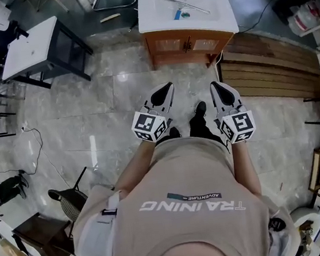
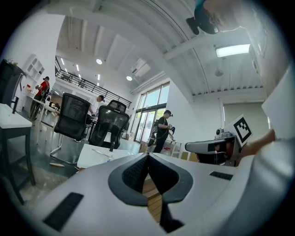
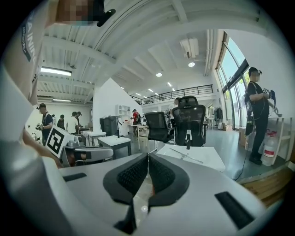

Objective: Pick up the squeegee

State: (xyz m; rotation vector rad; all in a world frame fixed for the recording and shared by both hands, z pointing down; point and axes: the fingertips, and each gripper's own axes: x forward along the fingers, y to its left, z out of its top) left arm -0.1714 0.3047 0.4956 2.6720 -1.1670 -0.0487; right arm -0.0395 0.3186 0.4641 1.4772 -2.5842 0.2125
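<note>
The squeegee (image 1: 180, 3) is a thin long tool lying on the white top of a wooden cabinet (image 1: 158, 20), next to a small blue item (image 1: 178, 15). It also shows far off as a slim bar, in the left gripper view as the squeegee (image 2: 102, 154) and in the right gripper view as the squeegee (image 3: 185, 156). My left gripper (image 1: 169, 86) and right gripper (image 1: 213, 85) are held side by side at waist height, well short of the cabinet. Both point toward it. The left gripper (image 2: 147, 157) and the right gripper (image 3: 147, 157) have their pads pressed together with nothing between them.
A white desk (image 1: 29, 51) stands at the left and a stack of wooden planks (image 1: 269, 70) lies on the floor at the right. Black office chairs (image 3: 190, 117) stand behind the cabinet. A person (image 3: 257, 110) stands at the right, others further back.
</note>
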